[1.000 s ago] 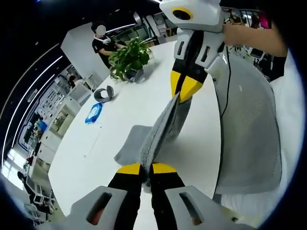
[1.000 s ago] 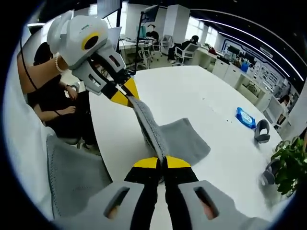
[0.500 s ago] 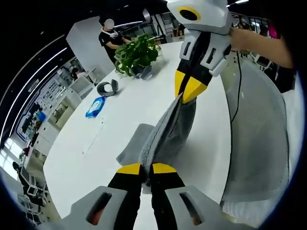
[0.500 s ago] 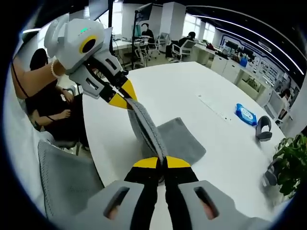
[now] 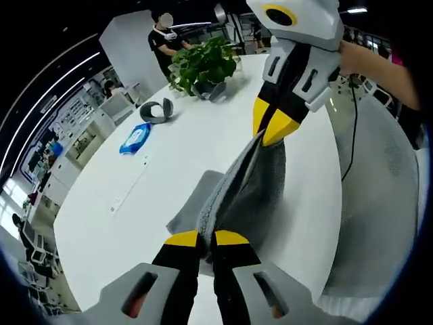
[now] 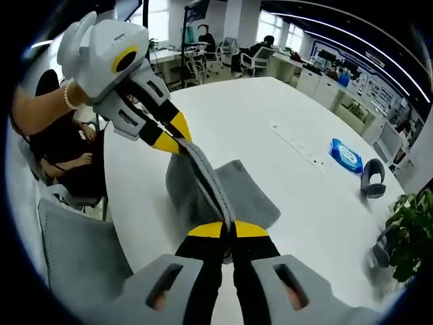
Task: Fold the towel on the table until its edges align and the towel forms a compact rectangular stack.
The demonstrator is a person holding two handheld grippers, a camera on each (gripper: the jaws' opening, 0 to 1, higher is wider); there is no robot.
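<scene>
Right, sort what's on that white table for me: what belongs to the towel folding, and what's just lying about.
Part of the job:
- grey terry towel, stretched between both grippers
- left gripper, fingers shut on one end
- right gripper, fingers shut on the other end

Just lying about:
- blue wipes packet
- grey headset
- green potted plant
- grey mesh chair

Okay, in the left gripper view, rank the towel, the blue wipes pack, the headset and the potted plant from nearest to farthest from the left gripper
1. The towel, clamped in the left gripper's jaws.
2. The blue wipes pack, up and to the left on the table.
3. The headset, just beyond the pack.
4. The potted plant, at the far end.
</scene>
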